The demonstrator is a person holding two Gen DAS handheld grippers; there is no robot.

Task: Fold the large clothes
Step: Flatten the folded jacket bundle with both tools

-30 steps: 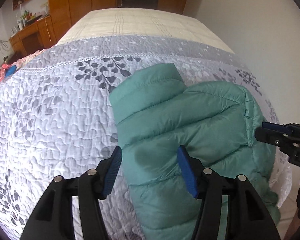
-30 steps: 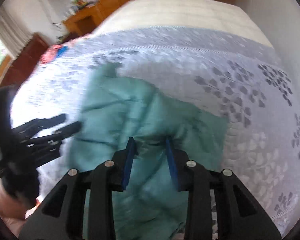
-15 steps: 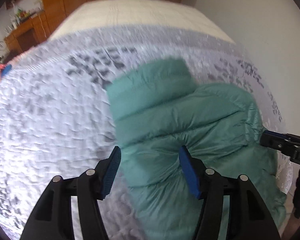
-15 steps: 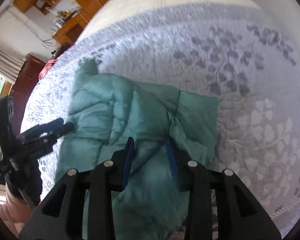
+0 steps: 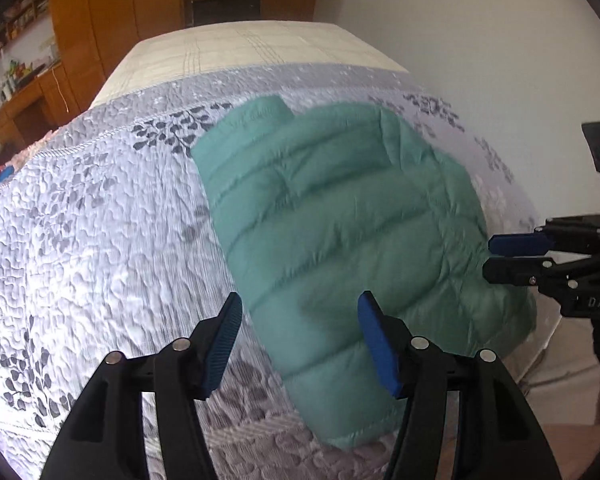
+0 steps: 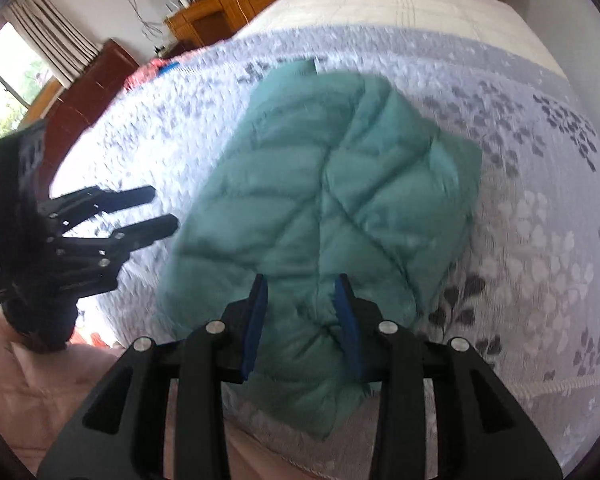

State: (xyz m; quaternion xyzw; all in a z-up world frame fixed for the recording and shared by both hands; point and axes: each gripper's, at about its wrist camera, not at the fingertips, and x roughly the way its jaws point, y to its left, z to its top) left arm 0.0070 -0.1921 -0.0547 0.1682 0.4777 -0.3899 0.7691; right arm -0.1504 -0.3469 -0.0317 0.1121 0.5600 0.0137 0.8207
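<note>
The teal quilted puffer jacket lies folded into a rough block on the white quilted bedspread with grey leaf print, near the bed's closest edge. One rounded end of the jacket pokes out at the far side.

Left tongs, black with blue pads: wide apart, nothing between them, hovering just above the jacket's near left edge. One blue finger sits over the bedspread, the other over teal fabric. From the right wrist view the left tongs show at the left, off the jacket's side, the two fingers clearly separated.

Right tongs, same black-and-blue build: parted with a narrower gap, and the jacket's near corner fills the view between them. No fabric is pinched there. In the left wrist view the right tongs come in from the right, tips at the jacket's right edge.

Beyond the bedspread, a cream striped mattress and orange-brown wooden cabinets.
</note>
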